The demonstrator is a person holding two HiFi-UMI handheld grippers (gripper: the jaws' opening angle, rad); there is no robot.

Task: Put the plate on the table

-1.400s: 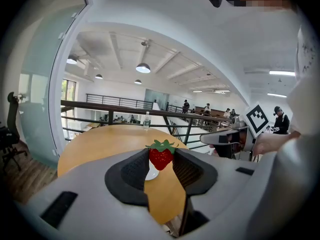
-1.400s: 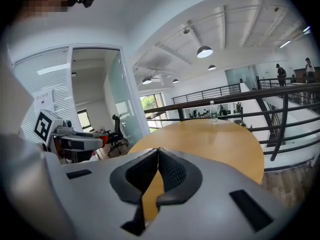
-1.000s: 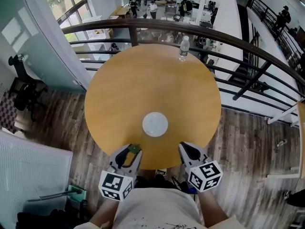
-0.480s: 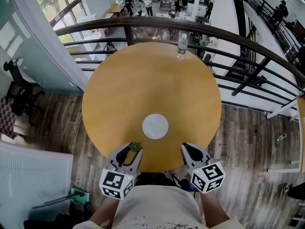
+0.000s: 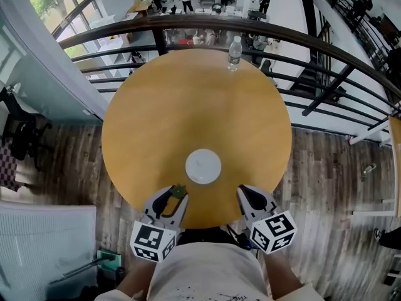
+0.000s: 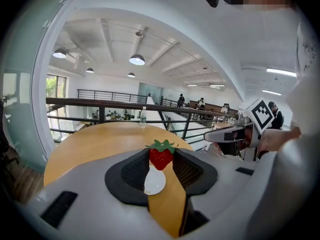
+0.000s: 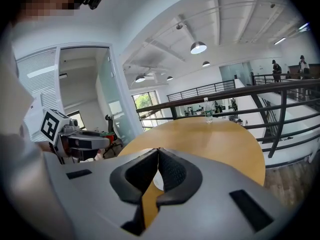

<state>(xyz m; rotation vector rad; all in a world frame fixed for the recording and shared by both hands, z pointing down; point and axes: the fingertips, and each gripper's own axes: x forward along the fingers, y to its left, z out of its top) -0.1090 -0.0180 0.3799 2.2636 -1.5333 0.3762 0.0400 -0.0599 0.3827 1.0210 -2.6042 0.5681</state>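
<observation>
Round wooden table [image 5: 188, 105] has wide free top, far edge close to a dark railing [image 5: 326, 55], near rim cut off by the person's torso. Left gripper [image 5: 173, 195] at the near edge, fingers pinching a strawberry [image 6: 160, 156]. Right gripper [image 5: 243, 192] alongside, fingers pressed together, nothing between. White plate [image 5: 203, 166] lies flat on the table between the grippers, touching neither. Bottle [image 5: 234, 53] stands upright at the far edge, well apart from the plate

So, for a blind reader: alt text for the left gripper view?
The left gripper holds a strawberry between its jaws; beyond it, a white plate lies on a round wooden table, a water bottle at its far edge.
</observation>
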